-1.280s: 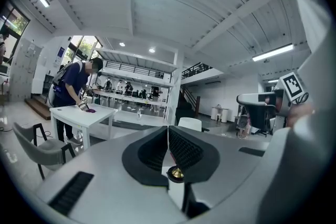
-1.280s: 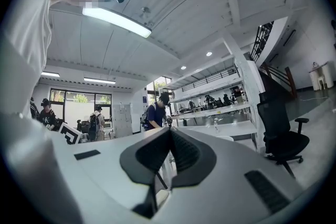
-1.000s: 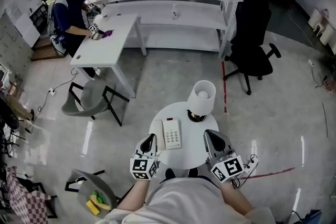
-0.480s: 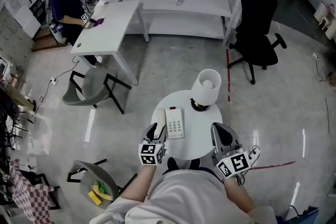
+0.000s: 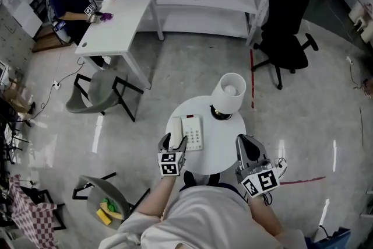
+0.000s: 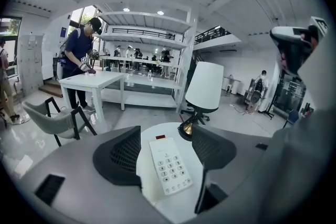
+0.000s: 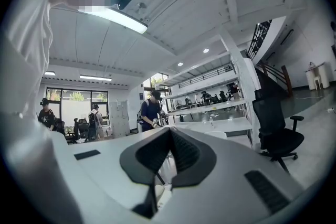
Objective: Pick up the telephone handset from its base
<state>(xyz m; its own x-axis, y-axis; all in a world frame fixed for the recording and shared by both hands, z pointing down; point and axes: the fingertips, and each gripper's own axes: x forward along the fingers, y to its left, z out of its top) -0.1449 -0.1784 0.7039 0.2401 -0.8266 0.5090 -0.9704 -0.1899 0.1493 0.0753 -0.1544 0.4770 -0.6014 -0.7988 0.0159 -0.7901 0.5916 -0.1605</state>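
A white telephone point(image 5: 187, 132) lies on the small round white table point(image 5: 218, 143), its handset point(image 5: 176, 131) resting along the left of the keypad. My left gripper point(image 5: 173, 144) hangs over the near end of the handset, tilted downward. Its jaws are opening; in the left gripper view the gripper point(image 6: 166, 129) frames the keypad base point(image 6: 169, 165) without its pads pressing on anything. My right gripper point(image 5: 247, 146) is held at the table's near right edge, pointing level. In the right gripper view its jaws point(image 7: 169, 132) meet with nothing between them.
A white-shaded lamp point(image 5: 228, 93) stands at the table's far side, right of the phone. A black office chair point(image 5: 288, 52) is beyond to the right, a grey chair point(image 5: 96, 93) to the left. A person point(image 5: 67, 3) works at a white desk point(image 5: 116, 32).
My left gripper has come down and forward over the phone, and its jaws have gone from shut to wide open. The right gripper has stayed put.
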